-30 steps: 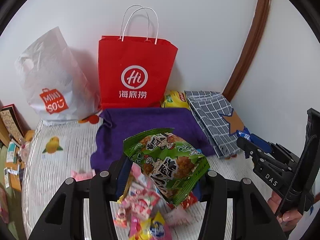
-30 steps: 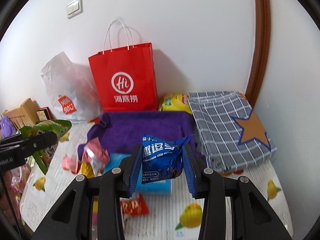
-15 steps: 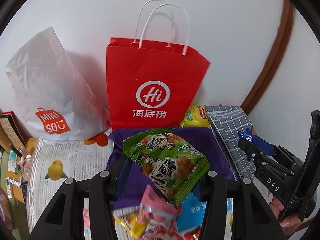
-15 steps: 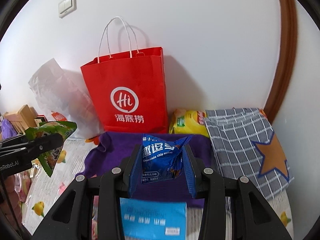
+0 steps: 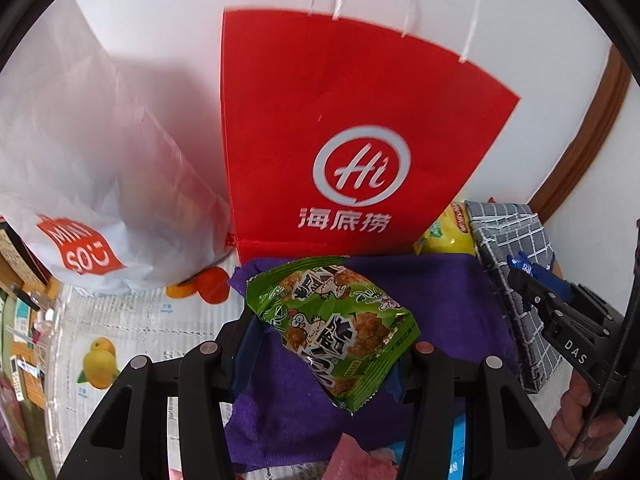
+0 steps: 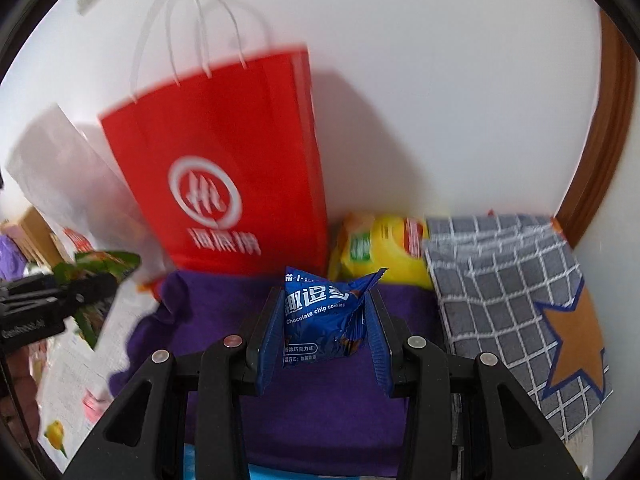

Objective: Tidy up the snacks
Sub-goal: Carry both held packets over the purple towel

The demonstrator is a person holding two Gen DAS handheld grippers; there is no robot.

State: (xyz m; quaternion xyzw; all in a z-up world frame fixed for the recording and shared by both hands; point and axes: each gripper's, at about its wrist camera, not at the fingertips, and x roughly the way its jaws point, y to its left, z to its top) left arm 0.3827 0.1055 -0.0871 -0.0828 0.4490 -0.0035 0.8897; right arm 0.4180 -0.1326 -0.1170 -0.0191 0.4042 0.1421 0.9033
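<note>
My left gripper [image 5: 326,344] is shut on a green snack packet [image 5: 336,328] and holds it above the purple cloth [image 5: 448,300], close in front of the red paper bag [image 5: 340,140]. My right gripper [image 6: 324,320] is shut on a blue chocolate chip cookie packet [image 6: 320,312], held over the purple cloth [image 6: 320,408] just right of the red bag [image 6: 224,168]. The left gripper with its green packet [image 6: 100,268] shows at the left of the right wrist view. The right gripper [image 5: 520,268] shows at the right of the left wrist view.
A white plastic Miniso bag [image 5: 92,168] stands left of the red bag. A yellow chip bag [image 6: 380,252] and a folded grey checked cloth with a star [image 6: 520,304] lie at the right by the wall. Loose snacks [image 5: 352,456] lie near the front.
Both grippers have moved forward and up toward the red bag, which now looms larger. Each keeps its packet. The loose snacks have slid out of the lower view.
</note>
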